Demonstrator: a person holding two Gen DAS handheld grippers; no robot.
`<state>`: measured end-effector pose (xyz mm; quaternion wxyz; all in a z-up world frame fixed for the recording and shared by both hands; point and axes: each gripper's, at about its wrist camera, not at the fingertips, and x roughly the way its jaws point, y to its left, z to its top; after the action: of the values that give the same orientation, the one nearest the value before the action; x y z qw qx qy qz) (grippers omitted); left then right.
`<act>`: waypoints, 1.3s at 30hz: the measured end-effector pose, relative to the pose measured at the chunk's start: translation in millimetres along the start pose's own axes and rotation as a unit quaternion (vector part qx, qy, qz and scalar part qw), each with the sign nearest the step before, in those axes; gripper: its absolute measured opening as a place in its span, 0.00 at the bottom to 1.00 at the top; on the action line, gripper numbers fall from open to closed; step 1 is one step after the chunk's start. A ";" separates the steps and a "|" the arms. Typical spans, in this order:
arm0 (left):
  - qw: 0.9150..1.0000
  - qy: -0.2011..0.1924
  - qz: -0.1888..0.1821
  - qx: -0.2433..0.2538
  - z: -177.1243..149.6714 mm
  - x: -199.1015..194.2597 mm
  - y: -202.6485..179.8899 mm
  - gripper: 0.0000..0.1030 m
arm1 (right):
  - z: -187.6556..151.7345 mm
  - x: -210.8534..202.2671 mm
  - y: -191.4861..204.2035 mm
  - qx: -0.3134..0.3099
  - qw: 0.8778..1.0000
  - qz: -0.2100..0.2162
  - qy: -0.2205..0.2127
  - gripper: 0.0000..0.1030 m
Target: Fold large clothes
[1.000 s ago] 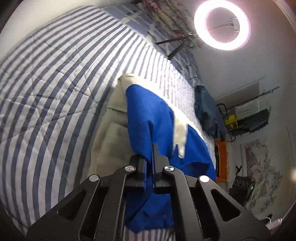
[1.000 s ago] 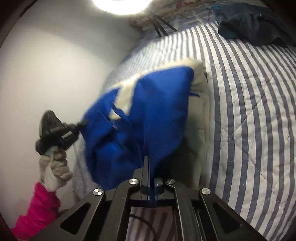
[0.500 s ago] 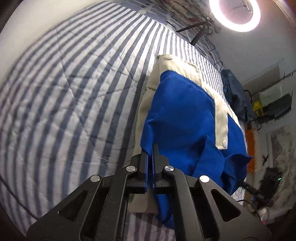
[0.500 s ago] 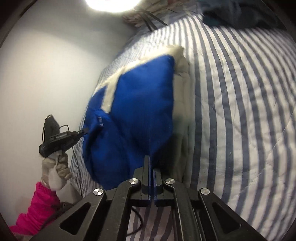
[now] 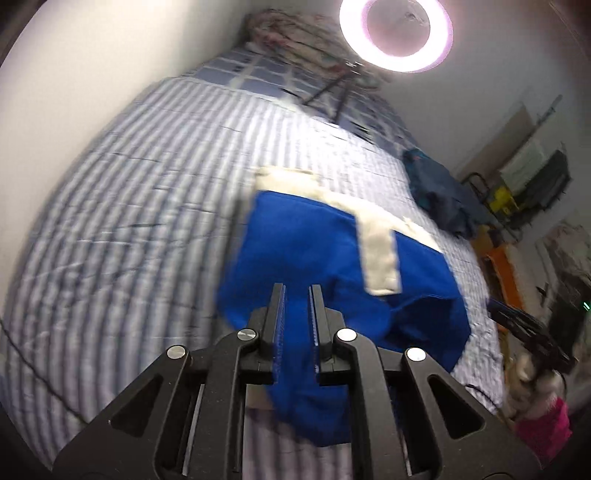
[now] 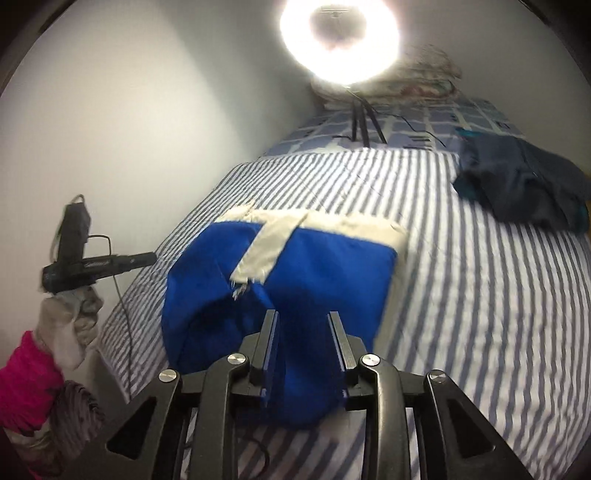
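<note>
Lying below both parted tools [image 5: 297, 291] [image 6: 303, 321]: blue garment [image 5: 317, 251].

Two wrist cameras looking over the bed toward the ring light

From the left wrist I'm looking close over the blue garment [image 5: 332, 266] and up the striped bedspread [image 5: 129, 229], with the ring light [image 5: 396, 35] sitting upper right. From the right wrist I'm facing the same way, equally near, with the ring light [image 6: 340, 40] straight ahead. Both views are sharing the garment [image 6: 295, 280], the bedspread [image 6: 480, 295] and the dark clothes pile [image 5: 439, 192] [image 6: 521, 188] right of the light.
</note>
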<state>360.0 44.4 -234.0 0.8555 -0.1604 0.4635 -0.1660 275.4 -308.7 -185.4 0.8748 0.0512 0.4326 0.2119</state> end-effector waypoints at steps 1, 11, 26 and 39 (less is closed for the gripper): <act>1.000 0.003 -0.003 0.006 -1.9 5.7 -7.0 0.08 | 5.6 9.1 1.7 -0.006 1.000 -0.004 0.002 0.27; 0.998 0.046 0.041 0.018 -11.3 66.0 -3.6 0.08 | 5.1 85.4 -24.6 -0.002 0.995 -0.069 0.068 0.19; 1.000 0.006 0.016 0.009 -24.2 3.6 -4.9 0.08 | 1.1 82.0 13.0 -0.007 0.997 0.008 0.070 0.22; 0.992 -0.100 0.016 0.076 -25.9 -178.4 -52.4 0.11 | 4.5 -87.3 64.7 -0.063 0.997 -0.028 -0.035 0.38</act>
<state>239.0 71.7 -93.1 0.9098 -0.1038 0.3640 -0.1702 211.0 -286.0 -100.8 0.8966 -0.0087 0.3885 0.2123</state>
